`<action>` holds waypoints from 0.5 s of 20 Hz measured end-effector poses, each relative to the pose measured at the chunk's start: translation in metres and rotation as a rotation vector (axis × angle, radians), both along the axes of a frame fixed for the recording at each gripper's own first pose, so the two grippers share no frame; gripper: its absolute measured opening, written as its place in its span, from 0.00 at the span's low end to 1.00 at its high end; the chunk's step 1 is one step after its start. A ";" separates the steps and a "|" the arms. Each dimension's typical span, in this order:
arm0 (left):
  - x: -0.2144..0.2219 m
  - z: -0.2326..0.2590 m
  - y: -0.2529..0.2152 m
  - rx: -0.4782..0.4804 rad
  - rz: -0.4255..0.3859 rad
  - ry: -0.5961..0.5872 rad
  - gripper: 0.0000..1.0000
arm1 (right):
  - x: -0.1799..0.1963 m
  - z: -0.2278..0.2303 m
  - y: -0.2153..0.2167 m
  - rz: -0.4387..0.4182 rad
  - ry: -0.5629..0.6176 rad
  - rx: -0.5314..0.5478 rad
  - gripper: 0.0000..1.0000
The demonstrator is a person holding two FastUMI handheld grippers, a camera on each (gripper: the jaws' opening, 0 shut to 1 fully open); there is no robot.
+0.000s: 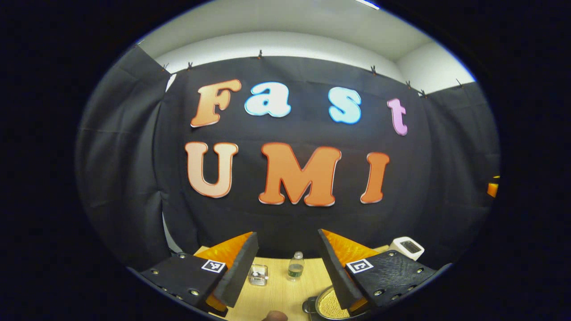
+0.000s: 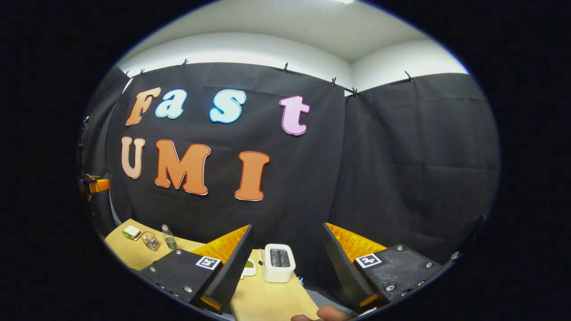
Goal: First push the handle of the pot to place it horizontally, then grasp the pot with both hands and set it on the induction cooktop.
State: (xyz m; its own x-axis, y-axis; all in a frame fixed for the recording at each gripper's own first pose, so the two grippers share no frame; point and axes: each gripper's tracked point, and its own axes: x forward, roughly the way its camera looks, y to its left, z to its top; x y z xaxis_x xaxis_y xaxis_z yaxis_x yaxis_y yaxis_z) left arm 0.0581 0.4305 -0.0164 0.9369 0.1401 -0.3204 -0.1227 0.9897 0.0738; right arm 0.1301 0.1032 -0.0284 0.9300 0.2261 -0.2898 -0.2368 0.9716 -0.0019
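The pot point(image 1: 329, 306) lies at the bottom edge of the left gripper view, a dark round vessel with yellowish grainy contents and a stub handle point(image 1: 308, 306) on its left. Its right part is hidden behind one of my fingers point(image 1: 339, 276). My left gripper point(image 1: 287, 233) is held above the wooden table point(image 1: 281, 294), open, with nothing between its fingers, the pot low and slightly right of it. My right gripper point(image 2: 287, 226) is also open and holds nothing, pointing at the booth's back corner over the table's right end point(image 2: 267, 301).
A small water bottle point(image 1: 295, 266) and a clear glass box point(image 1: 258, 274) stand mid-table by the wall. A white toaster point(image 2: 279, 262) sits at the back right, a small white-and-green item point(image 2: 247, 268) beside it. A fingertip point(image 2: 328, 313) shows at the bottom edge.
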 end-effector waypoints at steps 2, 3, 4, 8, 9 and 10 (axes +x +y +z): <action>-0.001 0.036 0.010 -0.041 0.053 -0.046 0.83 | -0.004 0.033 -0.002 -0.003 -0.042 -0.009 0.95; -0.002 0.055 0.012 -0.061 0.060 -0.072 0.82 | -0.006 0.051 0.001 0.007 -0.067 0.002 0.98; 0.001 0.075 0.013 -0.056 0.061 -0.107 0.80 | -0.006 0.068 0.006 0.019 -0.085 0.015 0.95; 0.005 0.158 0.012 0.047 0.047 -0.264 0.80 | -0.005 0.099 0.012 0.038 -0.116 0.034 0.95; 0.005 0.174 0.012 0.069 0.048 -0.304 0.80 | -0.001 0.108 0.009 0.025 -0.126 0.038 0.96; 0.002 0.190 0.010 0.079 0.044 -0.352 0.80 | 0.002 0.117 0.007 0.009 -0.139 0.043 0.97</action>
